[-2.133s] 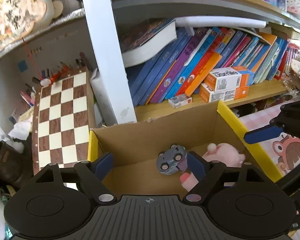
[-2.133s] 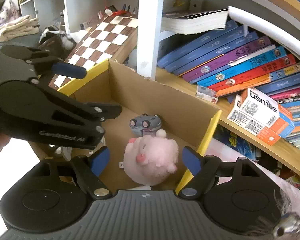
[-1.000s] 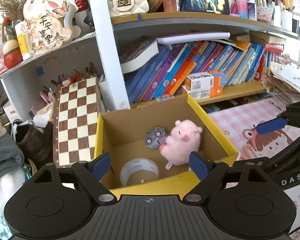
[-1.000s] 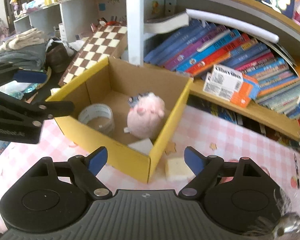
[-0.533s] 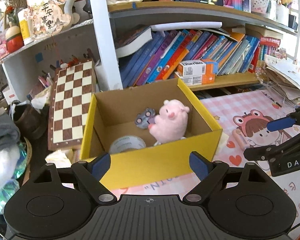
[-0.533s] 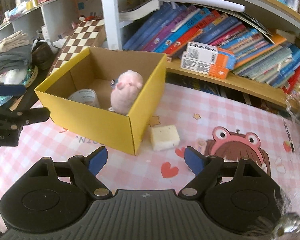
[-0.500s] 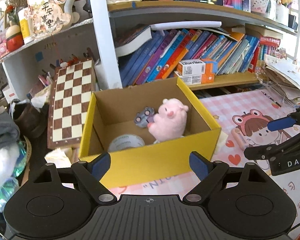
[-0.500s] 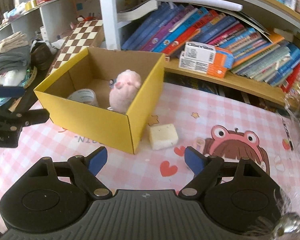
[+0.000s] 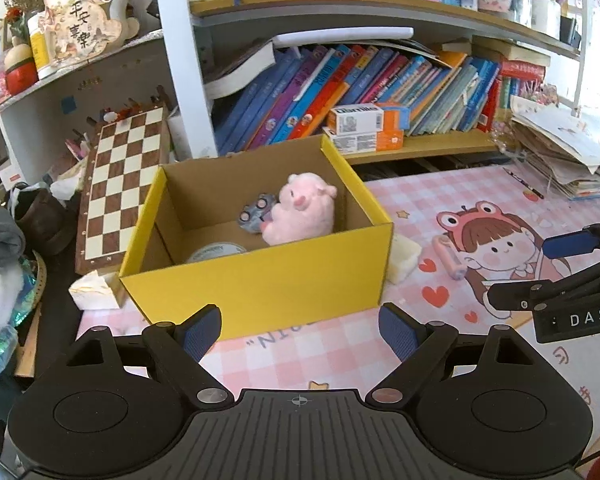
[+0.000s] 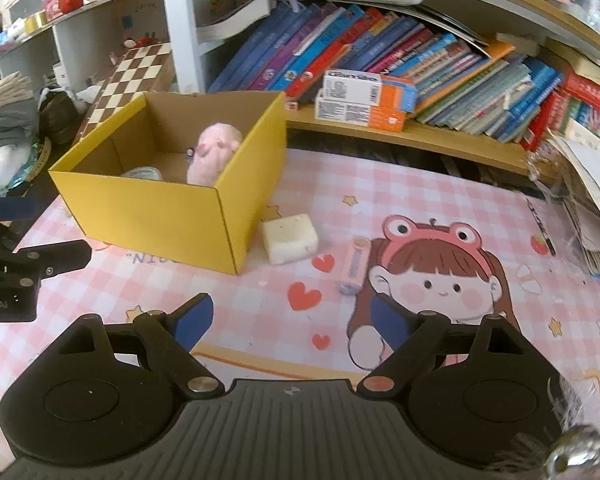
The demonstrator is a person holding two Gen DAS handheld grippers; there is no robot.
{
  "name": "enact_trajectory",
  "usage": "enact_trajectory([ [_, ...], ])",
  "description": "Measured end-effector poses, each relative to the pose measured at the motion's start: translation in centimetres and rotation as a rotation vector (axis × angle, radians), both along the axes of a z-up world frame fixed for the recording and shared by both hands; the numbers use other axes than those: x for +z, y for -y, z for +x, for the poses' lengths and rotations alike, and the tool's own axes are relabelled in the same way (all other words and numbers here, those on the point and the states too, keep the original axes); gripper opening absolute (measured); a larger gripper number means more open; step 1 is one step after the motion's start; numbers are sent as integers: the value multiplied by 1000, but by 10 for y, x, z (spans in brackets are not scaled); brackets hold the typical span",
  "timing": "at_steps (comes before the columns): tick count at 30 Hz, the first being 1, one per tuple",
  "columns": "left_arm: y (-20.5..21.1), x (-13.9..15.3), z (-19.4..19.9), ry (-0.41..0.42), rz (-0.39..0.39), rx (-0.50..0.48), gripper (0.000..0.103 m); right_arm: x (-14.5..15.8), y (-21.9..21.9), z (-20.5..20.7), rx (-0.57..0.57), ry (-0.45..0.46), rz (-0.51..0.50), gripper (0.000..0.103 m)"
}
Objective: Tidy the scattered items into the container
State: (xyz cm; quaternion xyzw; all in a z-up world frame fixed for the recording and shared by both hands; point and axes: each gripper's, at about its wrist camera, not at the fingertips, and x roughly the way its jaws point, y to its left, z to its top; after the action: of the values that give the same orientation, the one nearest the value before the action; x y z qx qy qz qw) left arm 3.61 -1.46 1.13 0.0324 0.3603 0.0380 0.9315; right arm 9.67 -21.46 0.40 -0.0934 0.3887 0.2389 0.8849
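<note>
A yellow cardboard box (image 9: 260, 280) (image 10: 172, 212) stands on the pink checked mat. Inside it lie a pink plush pig (image 9: 300, 210) (image 10: 214, 152), a small grey toy car (image 9: 254, 212) and a roll of tape (image 9: 216, 249) (image 10: 142, 173). Right of the box on the mat sit a pale sponge block (image 10: 290, 238) (image 9: 404, 258) and a small pink tube (image 10: 354, 266) (image 9: 448, 258). My left gripper (image 9: 300, 330) is open, empty, short of the box's front wall. My right gripper (image 10: 290, 320) is open, empty, above the mat, nearer than the sponge and tube.
A bookshelf of leaning books (image 9: 360, 80) and orange-white cartons (image 10: 364, 98) runs behind the box. A chessboard (image 9: 122, 184) leans at the left beside clothes and clutter. Stacked papers (image 10: 592, 192) lie at the mat's right edge. A white crumpled tissue (image 9: 94, 290) sits by the box's left corner.
Both grippers have pulled back and away from the box, empty and open. The plush pig stays in the box; the sponge and pink tube have come into view.
</note>
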Motion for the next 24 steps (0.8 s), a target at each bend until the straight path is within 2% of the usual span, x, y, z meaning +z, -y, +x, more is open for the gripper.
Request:
enact_trajectory([
  [11,27,-4,-5,-14,12,-32,88,-5,26,-7,-44,-12,17,86],
  [24,64,-10,8,-28,38,-109,88,-9,60,-4,-109,-13,25,88],
])
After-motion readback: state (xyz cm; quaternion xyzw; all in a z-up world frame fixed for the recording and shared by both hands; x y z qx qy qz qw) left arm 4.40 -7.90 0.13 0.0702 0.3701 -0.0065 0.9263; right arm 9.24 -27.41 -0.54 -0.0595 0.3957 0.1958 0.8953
